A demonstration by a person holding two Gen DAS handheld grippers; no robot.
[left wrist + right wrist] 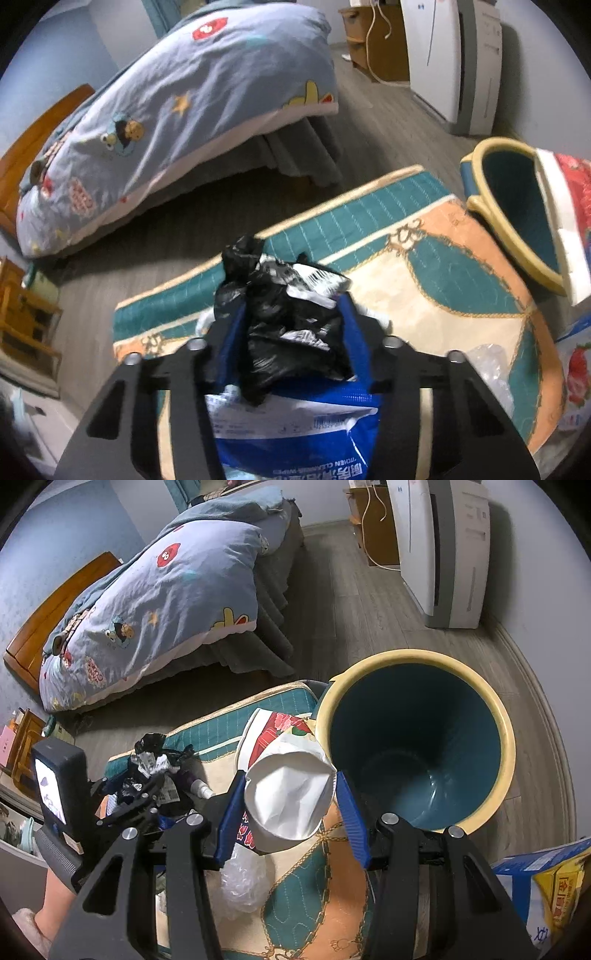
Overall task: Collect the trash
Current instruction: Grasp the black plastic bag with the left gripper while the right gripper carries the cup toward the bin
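Note:
My left gripper is shut on a crumpled black plastic bag stuffed with paper scraps, held above a blue wipes packet. My right gripper is shut on a squashed white paper cup with a red flower print, held just left of the rim of the teal bin with a cream rim. The bin looks empty inside. In the left wrist view the bin is at the far right with the cup beside it. The left gripper with its bag shows at the left of the right wrist view.
A patterned teal, orange and cream mat lies on the grey wood floor. A clear plastic wrapper, a small white bottle and a blue and yellow packet lie on it. A bed with a cartoon quilt stands behind, a white appliance by the wall.

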